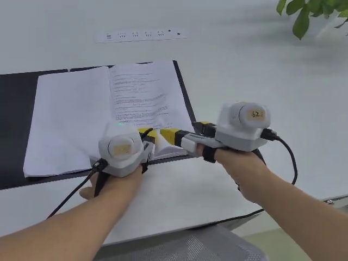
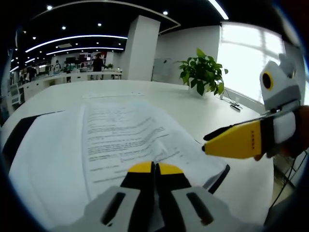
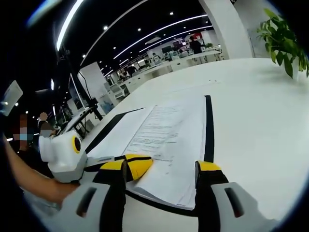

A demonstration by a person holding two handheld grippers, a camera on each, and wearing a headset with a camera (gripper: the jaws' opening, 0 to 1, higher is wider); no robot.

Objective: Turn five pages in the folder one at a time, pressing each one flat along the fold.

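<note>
With the left gripper [image 2: 155,167] pinched closed, seemingly empty, beside it, the wide-open, empty right gripper [image 3: 163,167] should nip only the top page [image 3: 166,128] between its jaws.

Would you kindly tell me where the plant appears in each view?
Head view: plant, top right corner.
Left gripper view: plant, upper right of centre.
Right gripper view: plant, upper right edge.
Shared landmark: printed page, lying nearer than the plant.

The left gripper [image 2: 154,168] pinched closed, right gripper [image 3: 162,169] spread wide
</note>
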